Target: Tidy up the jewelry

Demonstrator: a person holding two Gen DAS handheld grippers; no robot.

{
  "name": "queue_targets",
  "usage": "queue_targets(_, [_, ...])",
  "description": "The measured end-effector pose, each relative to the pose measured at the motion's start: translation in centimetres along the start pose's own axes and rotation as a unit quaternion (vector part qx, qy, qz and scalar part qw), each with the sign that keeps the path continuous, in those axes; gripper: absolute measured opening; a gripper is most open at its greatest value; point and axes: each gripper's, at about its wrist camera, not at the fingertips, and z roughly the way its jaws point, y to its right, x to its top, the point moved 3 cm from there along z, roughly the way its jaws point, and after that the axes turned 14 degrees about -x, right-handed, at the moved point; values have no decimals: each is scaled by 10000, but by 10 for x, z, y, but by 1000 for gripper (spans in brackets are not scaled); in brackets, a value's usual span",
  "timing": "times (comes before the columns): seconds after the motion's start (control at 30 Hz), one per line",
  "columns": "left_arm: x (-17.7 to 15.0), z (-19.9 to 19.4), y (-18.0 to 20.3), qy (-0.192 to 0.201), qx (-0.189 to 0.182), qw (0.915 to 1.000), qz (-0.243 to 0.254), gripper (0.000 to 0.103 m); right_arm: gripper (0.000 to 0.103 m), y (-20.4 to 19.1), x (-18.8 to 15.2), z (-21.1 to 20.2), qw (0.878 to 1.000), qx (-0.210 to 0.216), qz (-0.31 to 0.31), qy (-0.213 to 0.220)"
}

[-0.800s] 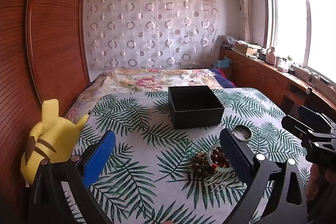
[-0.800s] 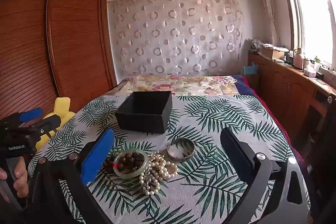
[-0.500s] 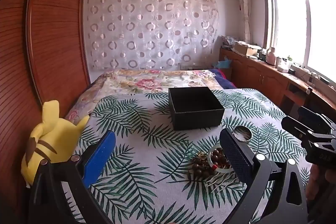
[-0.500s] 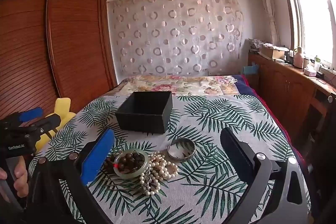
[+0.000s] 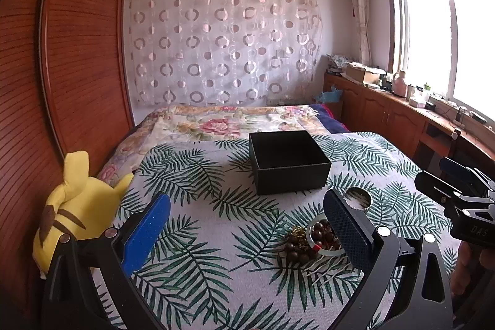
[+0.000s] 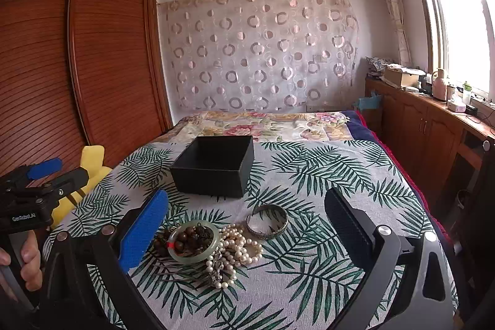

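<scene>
Left wrist view: the left gripper (image 5: 246, 214) hangs above a bed spread with a palm-leaf print cloth (image 5: 198, 194), its blue-padded and black-padded jaws spread wide with nothing between them. An open black square box (image 5: 289, 161) sits empty toward the far end of the cloth, with bare fabric on all sides. Nearer, just beside the black pad, lies the jewelry: a pale green jade bangle (image 5: 321, 251) ringing dark brown wooden beads (image 5: 295, 246), and a silver metal bangle (image 5: 358, 199) a little beyond. A yellow plush toy (image 5: 77, 206) leans at the cloth's left edge against the reddish slatted wooden wardrobe (image 5: 71, 51). The right gripper (image 5: 445, 178) juts in from the right edge, clear of the pile.

Right wrist view: the right gripper (image 6: 246, 214) is likewise fully parted and holds nothing. Between its jaws, on the cloth's near half, the jade bangle (image 6: 182, 257) and the wooden beads (image 6: 191, 238) touch a heap of a white pearl necklace (image 6: 238, 246), with the silver bangle (image 6: 267, 223) just beyond. The box (image 6: 213, 172) stands apart behind them. To the right of the pile the cloth lies open up to the bed's edge; a wooden cabinet counter (image 6: 433, 126) runs under the window. The left gripper (image 6: 46, 175), in a hand (image 6: 27, 259), sits at the left edge.
</scene>
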Motion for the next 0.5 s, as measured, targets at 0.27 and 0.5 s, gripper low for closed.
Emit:
queue_targets(0.27, [0,-1,1,15,12,10000,19,96,101,-1,-1,1,10000,7,5,0])
queue_targets(0.5, [4,-5,3,31,3,10000,33,96,101,0,-1,0,10000,4,14,2])
